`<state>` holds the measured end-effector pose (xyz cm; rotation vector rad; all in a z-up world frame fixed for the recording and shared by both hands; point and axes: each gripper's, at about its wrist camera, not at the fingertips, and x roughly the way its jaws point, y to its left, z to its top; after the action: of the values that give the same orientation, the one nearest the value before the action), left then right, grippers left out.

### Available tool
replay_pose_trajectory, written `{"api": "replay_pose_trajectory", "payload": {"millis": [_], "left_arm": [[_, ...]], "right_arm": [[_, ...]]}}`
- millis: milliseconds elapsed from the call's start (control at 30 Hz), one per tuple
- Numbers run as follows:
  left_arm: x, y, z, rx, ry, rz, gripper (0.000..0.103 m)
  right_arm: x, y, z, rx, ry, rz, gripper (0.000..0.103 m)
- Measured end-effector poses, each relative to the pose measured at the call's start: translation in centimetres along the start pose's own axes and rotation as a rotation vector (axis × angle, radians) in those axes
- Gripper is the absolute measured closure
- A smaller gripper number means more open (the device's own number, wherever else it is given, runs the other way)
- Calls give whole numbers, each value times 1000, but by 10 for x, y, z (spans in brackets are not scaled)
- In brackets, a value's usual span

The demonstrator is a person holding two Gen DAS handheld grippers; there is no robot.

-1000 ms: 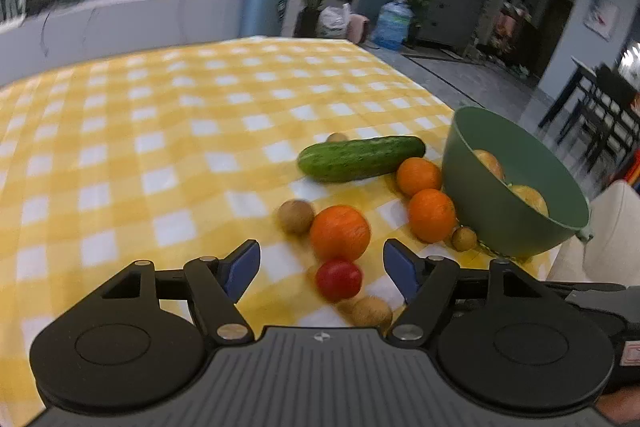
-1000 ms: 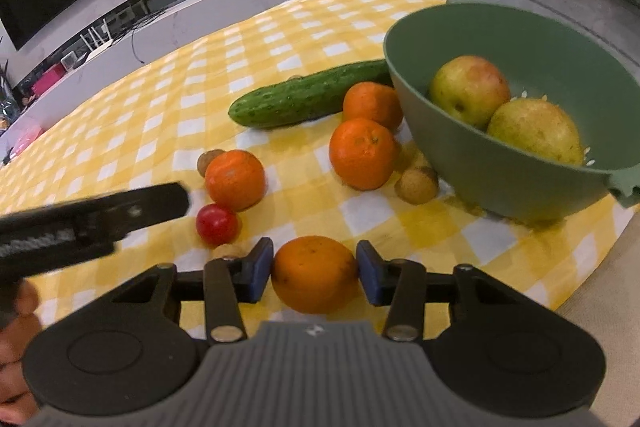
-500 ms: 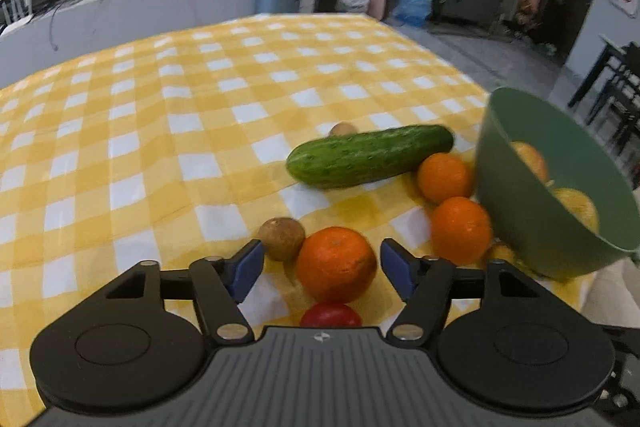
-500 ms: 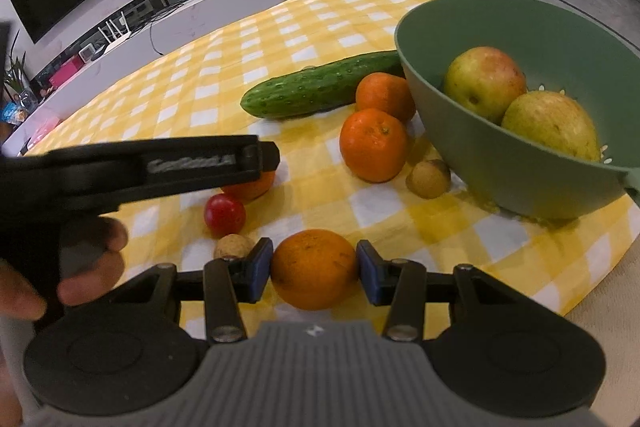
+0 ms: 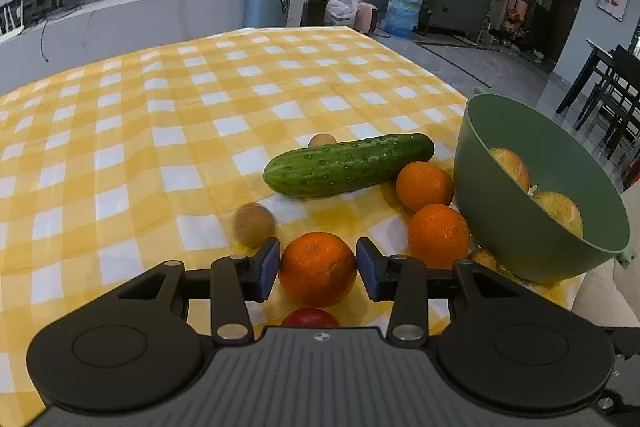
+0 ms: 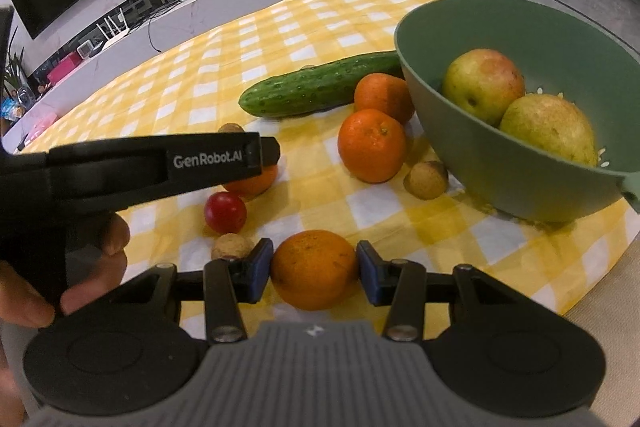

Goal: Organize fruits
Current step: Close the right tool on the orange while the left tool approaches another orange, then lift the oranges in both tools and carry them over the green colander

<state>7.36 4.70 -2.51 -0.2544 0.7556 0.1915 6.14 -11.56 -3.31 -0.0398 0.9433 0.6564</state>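
My left gripper (image 5: 317,269): closing on an orange (image 5: 317,269) that sits between the blue pads; both pads look to be at its sides, though I cannot tell how firmly they press.
My right gripper (image 6: 315,269): clamped on a second orange (image 6: 315,269), a pad against each side, low over the checked cloth (image 6: 280,39).
Green bowl (image 6: 520,183): at about 2 o'clock from my right gripper, holding two yellow-red fruits (image 6: 483,85), which touch each other.
Loose oranges: two more (image 6: 372,151) lie just beside the bowl's wall, at about 1 o'clock from my left gripper.
Cucumber (image 5: 349,164): lying across the cloth at 12 o'clock from my left gripper, one end near the bowl.
Red fruit (image 6: 225,212): small and round, at 10 o'clock from my right gripper, just behind my left gripper's orange.
Brown fruits: one (image 5: 254,224) at 11 o'clock from my left gripper, one (image 6: 425,179) beside the bowl, one (image 6: 232,247) touching my right gripper's left pad.
My left hand (image 6: 60,267): wrapped round the left gripper's handle.
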Motion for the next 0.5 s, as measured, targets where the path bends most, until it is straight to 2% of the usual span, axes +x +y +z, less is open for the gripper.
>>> {"api": "replay_pose_trajectory", "payload": {"millis": [200, 267, 333, 500], "left_arm": [[13, 3, 0, -29, 66, -21, 35], [14, 4, 0, -43, 57, -27, 38], [12, 5, 0, -56, 38, -58, 55], [10, 7, -1, -71, 27, -59, 55]], "right_arm": [[0, 1, 1, -1, -1, -4, 60], [0, 1, 1, 1, -1, -4, 60], [0, 0, 1, 0, -1, -3, 60], [0, -2, 0, 2, -5, 5, 60]]}}
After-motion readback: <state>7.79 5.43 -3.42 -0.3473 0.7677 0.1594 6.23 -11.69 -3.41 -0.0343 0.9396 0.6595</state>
